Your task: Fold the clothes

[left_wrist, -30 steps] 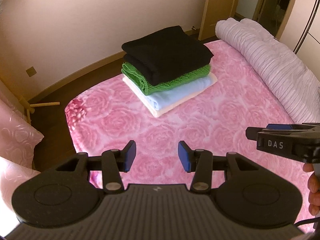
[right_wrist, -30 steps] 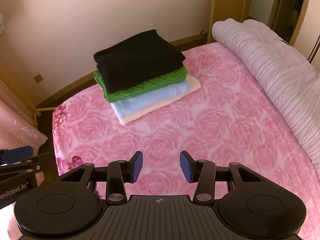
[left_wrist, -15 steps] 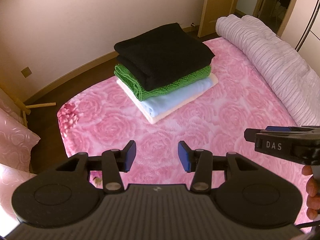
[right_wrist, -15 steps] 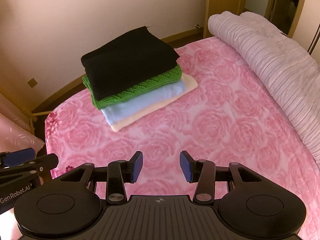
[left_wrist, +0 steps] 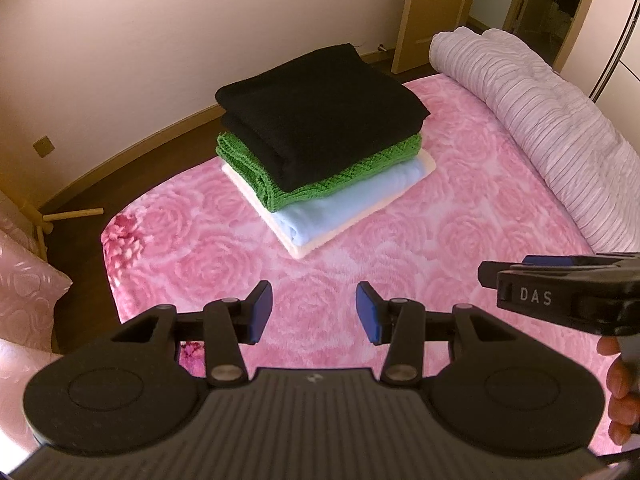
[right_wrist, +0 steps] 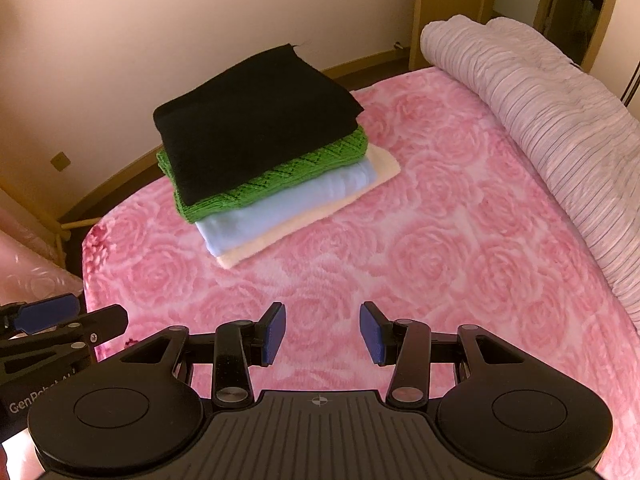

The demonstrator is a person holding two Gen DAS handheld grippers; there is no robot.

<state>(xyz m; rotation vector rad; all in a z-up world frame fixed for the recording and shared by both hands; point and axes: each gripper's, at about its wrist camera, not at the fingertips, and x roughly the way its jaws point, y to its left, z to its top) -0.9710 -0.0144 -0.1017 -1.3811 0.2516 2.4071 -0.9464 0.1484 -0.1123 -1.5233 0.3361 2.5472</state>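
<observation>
Left tongs (left_wrist: 314,312): jaws parted wide, blue pads facing one another, nothing between them but the pink rose-patterned bed cover (left_wrist: 460,240) below. Right tongs (right_wrist: 322,334): jaws likewise wide apart and empty, over the same cover. Both tongs point steeply down at the bed. The two sit side by side: in the left wrist view the right tongs enter from the right edge, with fingers of the hand (left_wrist: 620,392) that grips them showing beneath; in the right wrist view the left tongs appear at the lower left edge. Stack of clothes (left_wrist: 320,140): four folded items, lying on the bed ahead of both tongs and well apart from them, with bare cover between. From the left tongs the stack is almost straight ahead; from the right tongs it lies ahead and to the left. Order from top: black piece (right_wrist: 256,116), green knit (right_wrist: 280,184), light blue piece (right_wrist: 292,208), cream piece (right_wrist: 320,216) at the bottom, touching the cover. The layers are stepped, each lower one showing past the one above on the side nearest the tongs. The stack sits near the far left corner of the bed. Rolled lilac quilt (right_wrist: 540,120): lies along the bed ahead and to the right of both tongs, apart from the stack. A pink pillow (left_wrist: 24,292) is at the left of the left tongs, off the bed.
</observation>
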